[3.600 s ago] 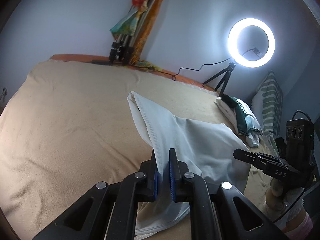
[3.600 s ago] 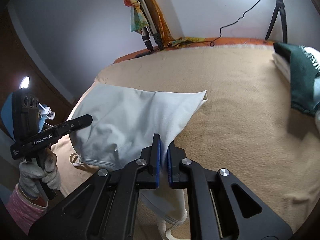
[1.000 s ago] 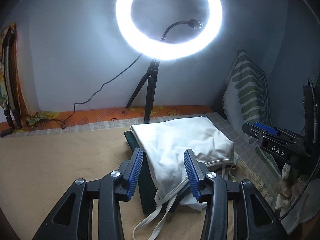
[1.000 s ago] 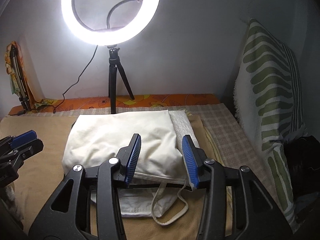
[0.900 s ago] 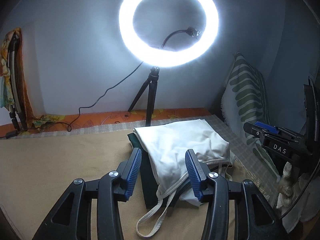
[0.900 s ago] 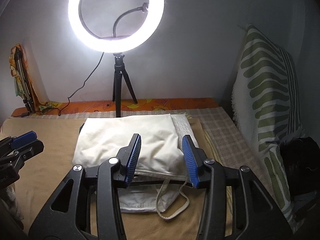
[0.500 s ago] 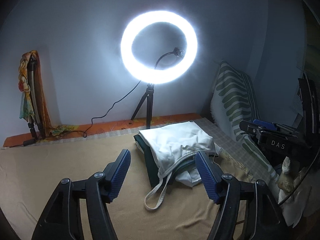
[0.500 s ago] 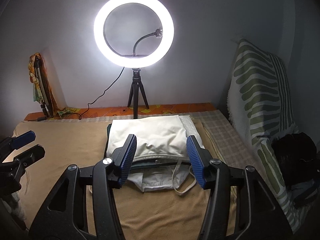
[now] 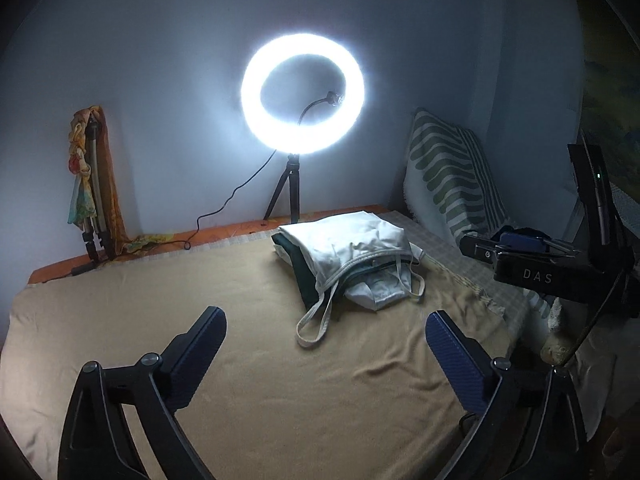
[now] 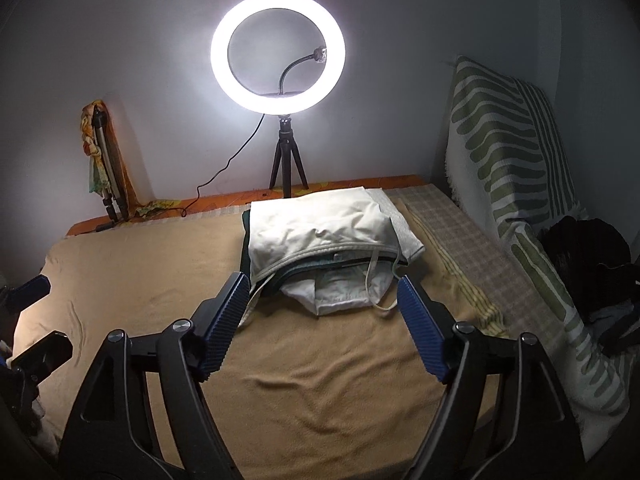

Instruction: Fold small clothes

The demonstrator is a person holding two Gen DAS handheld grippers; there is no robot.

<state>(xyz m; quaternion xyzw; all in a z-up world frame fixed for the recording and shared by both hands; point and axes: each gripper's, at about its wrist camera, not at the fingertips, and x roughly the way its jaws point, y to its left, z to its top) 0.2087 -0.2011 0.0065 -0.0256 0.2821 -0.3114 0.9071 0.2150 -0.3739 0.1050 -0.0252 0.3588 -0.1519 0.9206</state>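
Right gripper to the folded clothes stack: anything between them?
Only bare tan blanket between the right gripper, jaws opening with nothing in them, and the folded clothes stack, whose drawstring loop trails toward it. Right wrist view.

Bed (image 10: 320, 392) spread with a tan fleece blanket (image 9: 280, 400), lightly rippled toward the near edge. Far right on the blanket, a stack of folded small clothes (image 10: 320, 232): cream-white garment on top, dark green piece under it, more white pieces lowest, loose cream straps trailing toward the near side. Checked beige sheet (image 10: 460, 232) bare along the right edge. Against the back wall, small black tripod (image 10: 289, 164) of a lit ring light. Green-striped white cushion (image 10: 516, 168) propped at the right.
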